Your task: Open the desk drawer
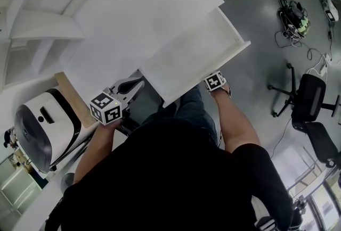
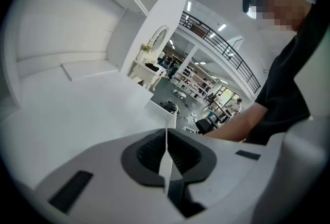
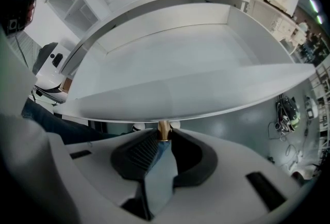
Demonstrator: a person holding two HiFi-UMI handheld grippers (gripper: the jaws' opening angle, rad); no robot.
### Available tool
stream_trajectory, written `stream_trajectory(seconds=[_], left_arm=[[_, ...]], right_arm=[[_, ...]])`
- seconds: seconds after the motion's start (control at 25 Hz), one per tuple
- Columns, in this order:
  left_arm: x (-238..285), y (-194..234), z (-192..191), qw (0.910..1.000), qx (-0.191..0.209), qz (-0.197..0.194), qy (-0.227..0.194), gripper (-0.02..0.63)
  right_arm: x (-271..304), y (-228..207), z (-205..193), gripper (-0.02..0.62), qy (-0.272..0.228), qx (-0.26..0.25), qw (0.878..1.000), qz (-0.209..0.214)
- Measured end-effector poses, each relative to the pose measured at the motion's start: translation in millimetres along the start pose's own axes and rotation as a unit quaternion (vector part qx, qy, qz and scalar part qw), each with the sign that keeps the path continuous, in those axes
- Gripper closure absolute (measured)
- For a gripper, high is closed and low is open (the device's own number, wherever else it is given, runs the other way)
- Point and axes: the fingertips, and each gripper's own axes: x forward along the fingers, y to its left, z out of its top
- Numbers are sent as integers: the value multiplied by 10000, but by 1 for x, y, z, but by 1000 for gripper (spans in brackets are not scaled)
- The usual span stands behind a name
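The drawer (image 1: 186, 59) stands well out of the desk (image 1: 133, 17), over the person's lap. The right gripper (image 3: 163, 135) pinches its brass knob (image 3: 163, 128), apparently firmly, for pulling. The left gripper (image 2: 166, 153), clenched on nothing, idles above the desk.

Head view overhead, right gripper view close against shared drawer (image 1: 186, 59)

- Grey glossy floor (image 1: 250, 27).
- Black office chair (image 1: 309, 98) on a star base, at the right.
- Cables (image 1: 294, 14) tangled on the floor round something green and black, perhaps a tool.
- White shelves (image 1: 37, 25) against the left wall.
- Rounded white-and-black machine (image 1: 45, 126) at the left.
- White dressing table (image 2: 147, 65) with an oval mirror, farther off.
- Railed mezzanine (image 2: 219, 47) under strip lights (image 2: 223, 27).
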Motion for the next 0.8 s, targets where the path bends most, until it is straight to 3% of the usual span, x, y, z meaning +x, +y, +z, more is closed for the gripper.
stream_trajectory(seconds=[0.12,0.32,0.44,0.52,0.64,0.8], left_arm=[[0,-1,-3,10000,-10,16,12,589],[2,-1,-5,10000,-45,35,21,589],[3,-3,-4,10000,-40,32,4,589],[3,-4,-5,10000,-45,38,6,589],[2,-2,-4,10000,-54,63,-14,589],[1,-2,0,10000,-29,53,-55,589]], right_arm=[[-1,0,2,512,-72,-11,10000,28],[0,-5,-13,512,267,92,9996,-68],[0,2,-6,512,90,66,9999,117],[0,8,-16,511,279,250,9989,291],[-2,-5,-20,509,338,159,9993,-34],[-6,-4,-19,515,157,88,9998,-5]])
